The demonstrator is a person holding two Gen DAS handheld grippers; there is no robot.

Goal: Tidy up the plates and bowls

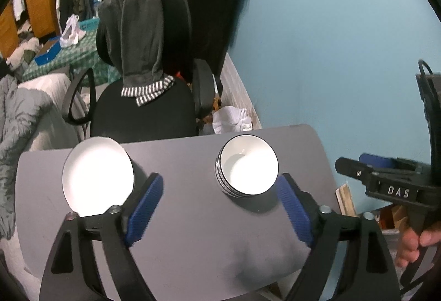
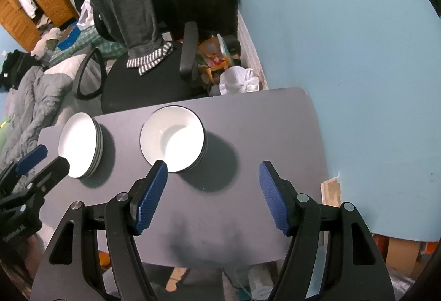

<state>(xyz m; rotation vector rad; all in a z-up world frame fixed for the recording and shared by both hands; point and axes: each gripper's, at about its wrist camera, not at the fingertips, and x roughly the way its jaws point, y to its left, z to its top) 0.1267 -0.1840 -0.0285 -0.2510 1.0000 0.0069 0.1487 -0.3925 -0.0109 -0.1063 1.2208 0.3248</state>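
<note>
Two stacks stand on the grey table (image 1: 193, 232). In the left wrist view a stack of white plates (image 1: 97, 177) is at the left and a stack of white, dark-rimmed bowls (image 1: 246, 166) at the right. My left gripper (image 1: 220, 177) hovers open above the table between them, holding nothing. The right gripper (image 1: 355, 163), with a hand behind it, enters from the right edge. In the right wrist view the plates (image 2: 80, 145) and bowls (image 2: 172, 138) lie ahead. My right gripper (image 2: 212, 164) is open and empty, its left pad over the bowls' near rim. The left gripper (image 2: 51, 157) sits by the plates.
Behind the table stands a black office chair (image 1: 143, 108) draped with a grey garment. A white plastic bag (image 1: 231, 119) lies on the floor by the blue wall (image 1: 330, 39). Grey bedding (image 2: 35, 97) is at the left, cardboard (image 2: 330, 190) beside the table's right edge.
</note>
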